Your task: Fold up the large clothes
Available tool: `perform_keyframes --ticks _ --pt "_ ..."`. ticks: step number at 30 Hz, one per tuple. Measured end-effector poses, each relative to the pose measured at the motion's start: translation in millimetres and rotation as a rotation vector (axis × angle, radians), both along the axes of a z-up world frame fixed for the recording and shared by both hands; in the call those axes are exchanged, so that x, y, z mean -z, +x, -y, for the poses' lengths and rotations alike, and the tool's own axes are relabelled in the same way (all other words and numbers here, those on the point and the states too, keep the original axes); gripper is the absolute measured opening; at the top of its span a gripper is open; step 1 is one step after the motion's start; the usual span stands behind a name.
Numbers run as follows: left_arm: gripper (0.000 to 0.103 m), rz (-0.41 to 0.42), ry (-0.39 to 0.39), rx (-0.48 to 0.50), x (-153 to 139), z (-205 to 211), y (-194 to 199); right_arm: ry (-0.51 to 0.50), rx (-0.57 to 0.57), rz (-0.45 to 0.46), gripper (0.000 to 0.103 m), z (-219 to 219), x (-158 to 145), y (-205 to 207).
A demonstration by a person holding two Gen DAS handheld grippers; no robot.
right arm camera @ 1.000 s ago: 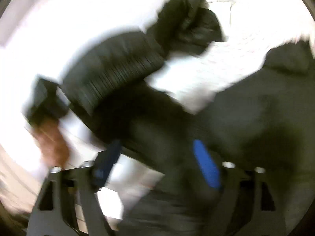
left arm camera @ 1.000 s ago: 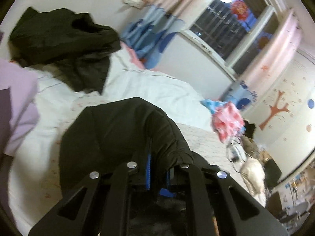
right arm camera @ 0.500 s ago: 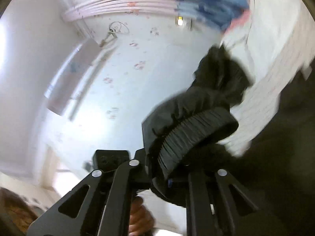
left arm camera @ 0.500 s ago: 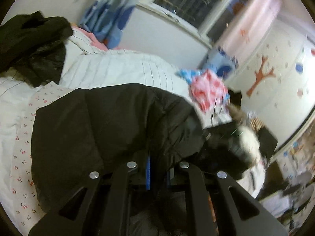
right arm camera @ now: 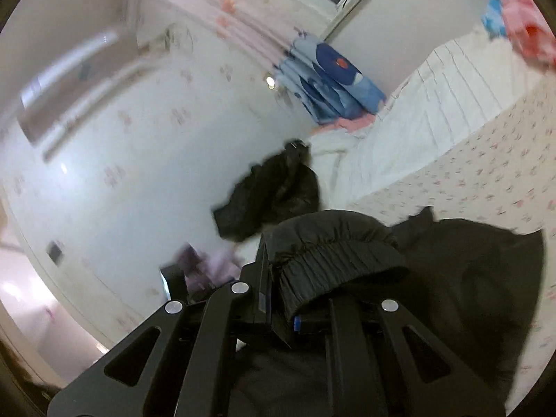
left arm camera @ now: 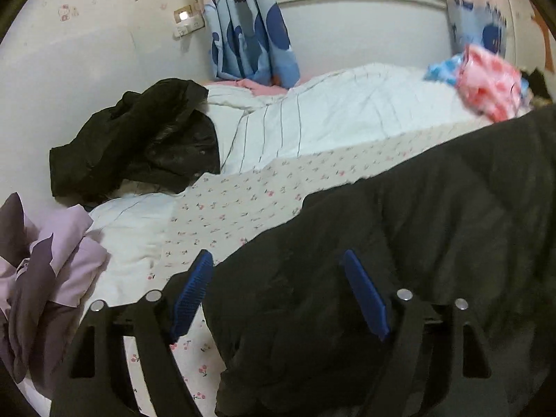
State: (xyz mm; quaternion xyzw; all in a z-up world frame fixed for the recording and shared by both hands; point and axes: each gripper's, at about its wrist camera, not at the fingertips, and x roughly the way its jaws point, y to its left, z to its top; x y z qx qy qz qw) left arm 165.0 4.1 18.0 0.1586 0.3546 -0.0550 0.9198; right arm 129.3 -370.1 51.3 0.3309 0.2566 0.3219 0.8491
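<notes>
A large black padded jacket (left arm camera: 434, 243) lies spread on the flowered bed sheet (left arm camera: 243, 205). My left gripper (left arm camera: 278, 292) is open, its blue-padded fingers (left arm camera: 193, 292) wide apart just above the jacket's near edge, holding nothing. In the right wrist view my right gripper (right arm camera: 295, 312) is shut on the jacket's ribbed elastic cuff (right arm camera: 330, 264), with the sleeve bunched over the jaws and the rest of the jacket (right arm camera: 469, 295) hanging to the right.
A second black garment (left arm camera: 139, 146) lies crumpled by the wall; it also shows in the right wrist view (right arm camera: 271, 194). A lilac and purple garment (left arm camera: 38, 260) lies at the left. A white striped duvet (left arm camera: 347, 114), pink-blue clothes (left arm camera: 486, 83) and curtains (left arm camera: 250, 34) lie behind.
My left gripper has opened and let go of the jacket, which now lies flatter on the bed. My right gripper has stayed shut on the cuff and swung lower toward the bed.
</notes>
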Motion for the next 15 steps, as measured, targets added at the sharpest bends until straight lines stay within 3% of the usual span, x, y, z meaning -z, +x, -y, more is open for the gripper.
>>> perform_keyframes --ticks 4,10,13,15 --pt "0.081 -0.045 0.086 -0.007 33 2 9 -0.207 0.018 -0.128 0.008 -11 32 -6" --pt "0.081 -0.021 0.158 0.007 55 -4 5 -0.401 0.017 -0.37 0.008 -3 124 -21" --pt "0.081 0.042 0.158 0.019 51 -6 -5 -0.398 0.02 -0.394 0.008 -5 138 -16" --pt "0.081 0.156 0.157 0.032 39 -5 -22 -0.409 0.033 -0.371 0.008 -9 134 -21"
